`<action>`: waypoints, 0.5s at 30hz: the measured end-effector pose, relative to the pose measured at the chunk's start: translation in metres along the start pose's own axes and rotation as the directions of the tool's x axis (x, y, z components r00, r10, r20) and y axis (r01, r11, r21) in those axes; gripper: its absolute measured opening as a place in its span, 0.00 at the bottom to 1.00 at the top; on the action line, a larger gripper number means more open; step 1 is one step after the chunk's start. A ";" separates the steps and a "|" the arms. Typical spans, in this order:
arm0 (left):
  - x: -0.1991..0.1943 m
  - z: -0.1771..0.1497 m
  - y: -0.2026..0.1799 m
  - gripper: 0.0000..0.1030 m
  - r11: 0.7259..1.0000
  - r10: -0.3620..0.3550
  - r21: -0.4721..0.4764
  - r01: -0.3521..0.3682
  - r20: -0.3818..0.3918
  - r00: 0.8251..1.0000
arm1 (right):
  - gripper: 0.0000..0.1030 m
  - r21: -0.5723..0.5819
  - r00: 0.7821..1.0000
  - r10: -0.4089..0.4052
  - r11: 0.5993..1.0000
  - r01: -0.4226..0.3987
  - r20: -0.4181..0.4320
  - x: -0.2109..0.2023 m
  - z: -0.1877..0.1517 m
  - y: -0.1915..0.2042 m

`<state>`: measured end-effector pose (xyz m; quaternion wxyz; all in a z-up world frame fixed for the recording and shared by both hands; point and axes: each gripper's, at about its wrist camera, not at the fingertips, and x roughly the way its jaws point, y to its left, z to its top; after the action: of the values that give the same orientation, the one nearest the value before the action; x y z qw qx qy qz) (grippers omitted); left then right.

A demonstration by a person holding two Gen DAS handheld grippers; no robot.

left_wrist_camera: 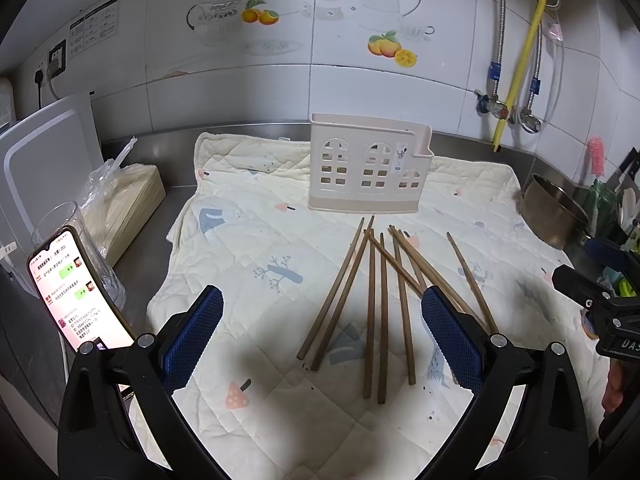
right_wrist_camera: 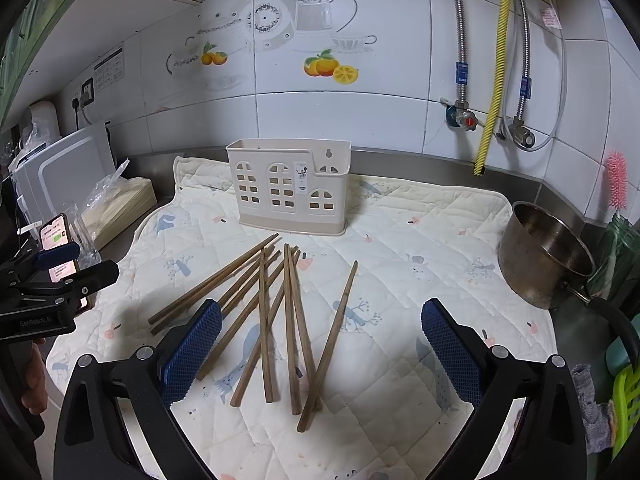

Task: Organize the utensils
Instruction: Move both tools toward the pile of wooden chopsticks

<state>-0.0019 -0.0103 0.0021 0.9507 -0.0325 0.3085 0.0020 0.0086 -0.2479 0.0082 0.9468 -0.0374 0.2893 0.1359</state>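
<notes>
Chopsticks [right_wrist_camera: 288, 320] are spread in a loose, crossed pile on the quilted cloth [left_wrist_camera: 240, 240] that covers the surface, just in front of the cream holder [right_wrist_camera: 290, 188] with little window holes, which stands upright near the wall. Nothing has been put in the holder yet, as far as can be seen. The right tool [right_wrist_camera: 320, 350] is held wide open above the pile with nothing in it, and the left tool [left_wrist_camera: 322, 338] is wide open and empty too, a bit to the left of the sticks. One stick at the edge of the pile should be picked first, since it is not crossed by the others. It should be pinched near its middle, lifted, tipped upright and dropped into the holder's open top. A small sticker is seen on the holder, but its words are too small to read. On the left tool, "GenRobot.AI" can be read in the right view. Writing fills the lit phone [left_wrist_camera: 76, 292], too tiny to read.
</notes>
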 end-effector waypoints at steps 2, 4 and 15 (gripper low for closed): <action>0.000 0.000 0.000 0.95 1.000 0.002 0.002 -0.002 0.002 1.000 | 0.94 -0.001 1.000 -0.001 1.000 0.001 0.000 0.000 0.000 0.001; 0.000 0.000 0.001 0.95 1.000 0.002 0.003 -0.002 0.003 1.000 | 0.94 -0.001 1.000 0.001 1.000 -0.001 -0.001 0.000 0.000 0.001; 0.003 0.000 -0.001 0.95 1.000 0.007 0.007 -0.007 0.003 1.000 | 0.94 -0.002 1.000 0.012 1.000 -0.012 -0.005 0.006 -0.004 0.003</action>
<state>0.0006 -0.0109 0.0001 0.9512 -0.0282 0.3074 0.0045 0.0107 -0.2442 0.0016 0.9452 -0.0368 0.2919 0.1415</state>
